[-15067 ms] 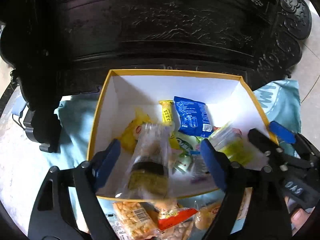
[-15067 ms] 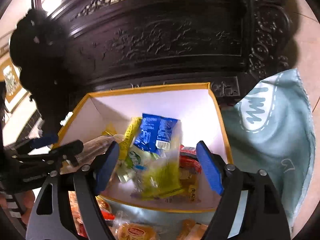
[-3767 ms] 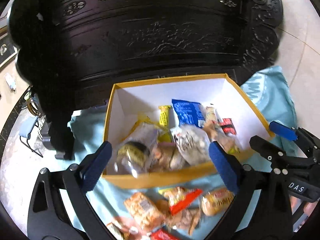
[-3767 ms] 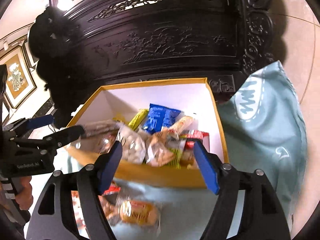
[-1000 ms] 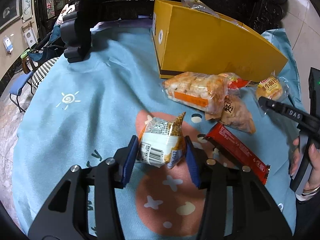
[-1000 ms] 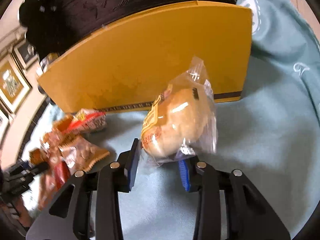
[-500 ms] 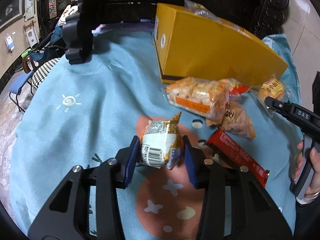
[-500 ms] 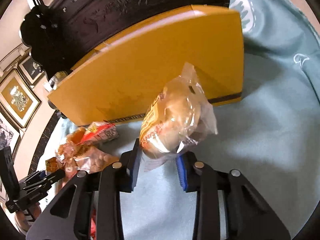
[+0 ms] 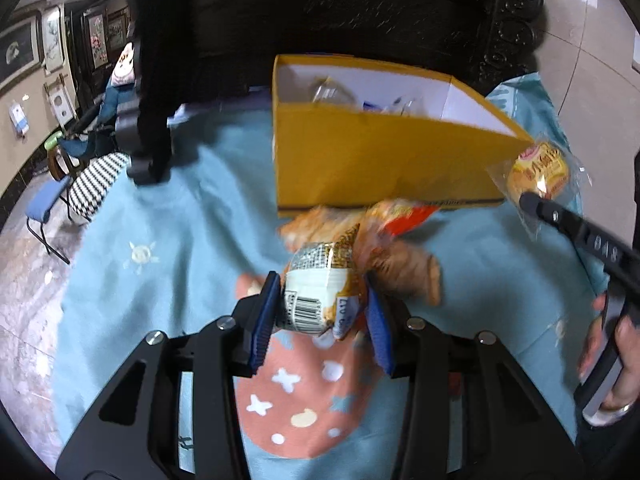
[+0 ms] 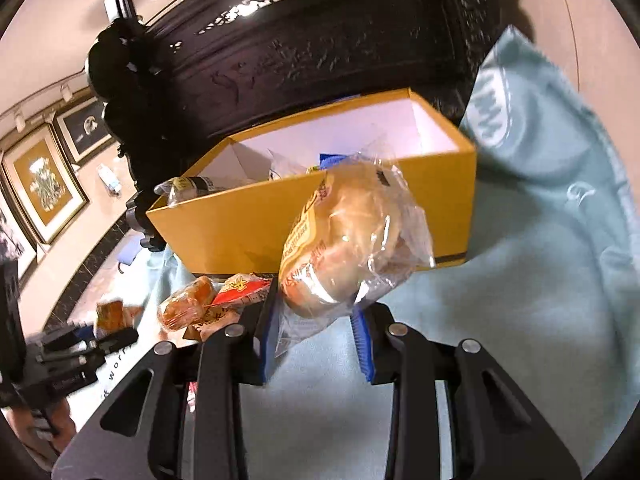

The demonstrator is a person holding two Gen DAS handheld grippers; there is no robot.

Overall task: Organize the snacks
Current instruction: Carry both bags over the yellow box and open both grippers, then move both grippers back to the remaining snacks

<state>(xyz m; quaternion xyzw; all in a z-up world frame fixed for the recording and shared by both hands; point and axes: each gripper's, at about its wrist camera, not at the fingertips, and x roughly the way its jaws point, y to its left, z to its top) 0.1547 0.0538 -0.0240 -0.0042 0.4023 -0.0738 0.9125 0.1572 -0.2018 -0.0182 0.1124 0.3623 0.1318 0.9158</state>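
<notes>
Bun in clear wrap (image 10: 352,236) sits pinched in my right gripper (image 10: 316,336), pads nipping the loose film at its lower end, bread itself sticking up and forward past the tips. Soft, light, squashy I'd judge; film looks slick, so a hold on the wrapper tail alone could slip or let the bun swing (better bite would be across the bread's middle, gently). Right jaws have just been closing, wrap between them.

Small foil snack packet (image 9: 322,292) is clamped between the blue pads of my left gripper (image 9: 322,320), barcode side facing the camera, crimped top poking up ahead of the tips. Puffy and light by the look, crushable contents probably, so grip across the flat faces is fine as is. Left jaws have just been closing too, packet between them.

Ahead of both claws: yellow box (image 10: 248,224), open top, white inside, several snacks already in it. Just beyond the left tips, between claw and box wall, a blurred heap of loose snack packs (image 9: 384,240) on the blue cloth (image 9: 168,240). In the left view the right claw shows off to the right with its bun beside the box corner. Dark carved furniture (image 10: 320,48) behind the box.
</notes>
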